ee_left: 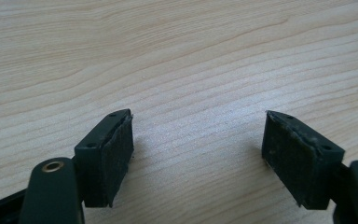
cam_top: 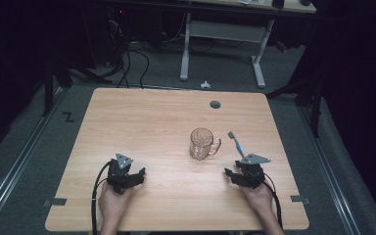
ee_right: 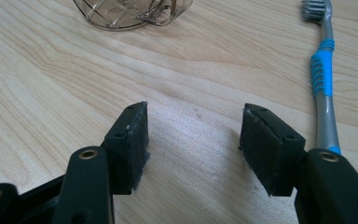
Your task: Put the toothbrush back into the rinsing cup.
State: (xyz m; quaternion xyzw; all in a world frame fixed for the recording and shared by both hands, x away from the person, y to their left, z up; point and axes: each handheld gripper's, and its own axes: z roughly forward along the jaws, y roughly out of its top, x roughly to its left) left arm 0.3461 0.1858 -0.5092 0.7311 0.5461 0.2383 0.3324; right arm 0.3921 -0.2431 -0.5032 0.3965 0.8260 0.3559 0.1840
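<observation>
We log the wooden desk (cam_top: 142, 122) with two objects on its right half. A clear glass mug (cam_top: 203, 144) stands upright near the middle, its handle turned toward the right edge. Just to its right lies a toothbrush (cam_top: 236, 142) with a grey and blue handle, bristle head pointing away from the person, flat on the wood and apart from the mug.

Our left hand-held gripper (cam_top: 136, 177) rests low over the near left part of the desk, well apart from both objects. In the left gripper view (ee_left: 198, 154) its jaws stand wide apart with bare wood grain between them, gripping nothing.

Our right hand-held gripper (cam_top: 231, 173) sits at the near right, just short of the toothbrush's handle end. In the right gripper view (ee_right: 193, 144) the jaws are spread and empty. The toothbrush (ee_right: 323, 79) runs along the outside of the right-side jaw, its handle end passing just beside that jaw; we cannot tell whether they touch. The base of the mug (ee_right: 130, 11) shows at the top of that view, ahead and to the left, with open desk between it and the jaws.

Other items: a round grommet hole (cam_top: 215, 104) near the far edge of the desk, and a white desk frame (cam_top: 223, 44) on the floor beyond. Nothing lies between the right hand-held gripper and the toothbrush.
</observation>
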